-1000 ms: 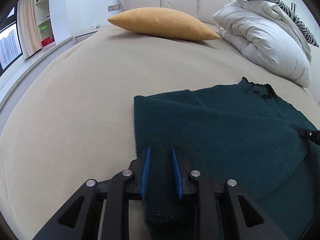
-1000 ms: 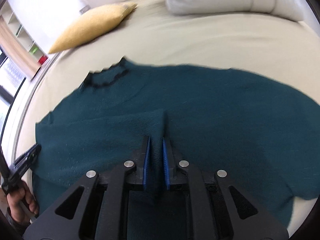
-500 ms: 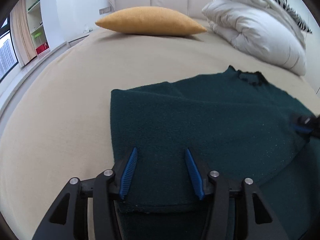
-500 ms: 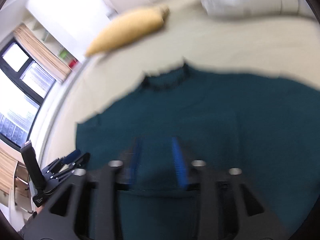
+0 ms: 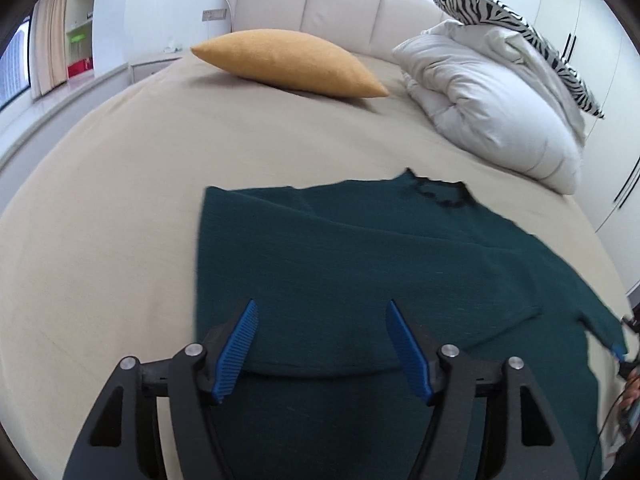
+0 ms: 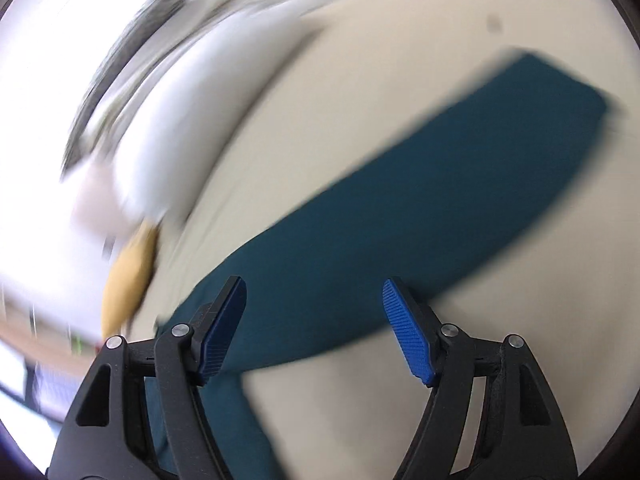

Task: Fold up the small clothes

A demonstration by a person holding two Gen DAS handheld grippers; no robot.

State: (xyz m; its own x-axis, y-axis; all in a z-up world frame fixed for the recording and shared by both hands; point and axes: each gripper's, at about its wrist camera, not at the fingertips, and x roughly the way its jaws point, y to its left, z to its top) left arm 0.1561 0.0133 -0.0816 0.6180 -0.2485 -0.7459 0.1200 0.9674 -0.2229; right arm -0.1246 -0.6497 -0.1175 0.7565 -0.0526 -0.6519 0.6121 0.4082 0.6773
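Left wrist view: a dark green sweater [image 5: 360, 264] is lying flat on the beige bed [image 5: 100, 220], its left side folded over the body so a straight edge is running down the left, and its black-trimmed collar [image 5: 440, 194] is pointing toward the headboard [image 5: 320, 4]. The left gripper [image 5: 322, 344] is hovering above the folded hem with its jaws spread wide; they have just been opening, and nothing is being pinched between the blue pads [image 5: 238, 346], which are standing clear of the cloth. A yellow pillow [image 5: 288, 62] is resting near the headboard. A white duvet [image 5: 492, 104] is bundled at the right, with a zebra-print pillow [image 5: 520, 28] lying on top of it. At the far right edge, the sweater's other sleeve is reaching toward the right gripper [image 5: 622, 350], only partly in view there.

Right wrist view: heavily blurred. The right gripper [image 6: 316, 328] is standing with jaws released and wide apart, having just been opening; no cloth is caught between them. Beyond it the sweater [image 6: 400, 220] is showing as a long green sleeve stretching across the bed [image 6: 400, 80] toward the upper right. The duvet [image 6: 192, 100] and yellow pillow [image 6: 128, 280] are smeared at the left.
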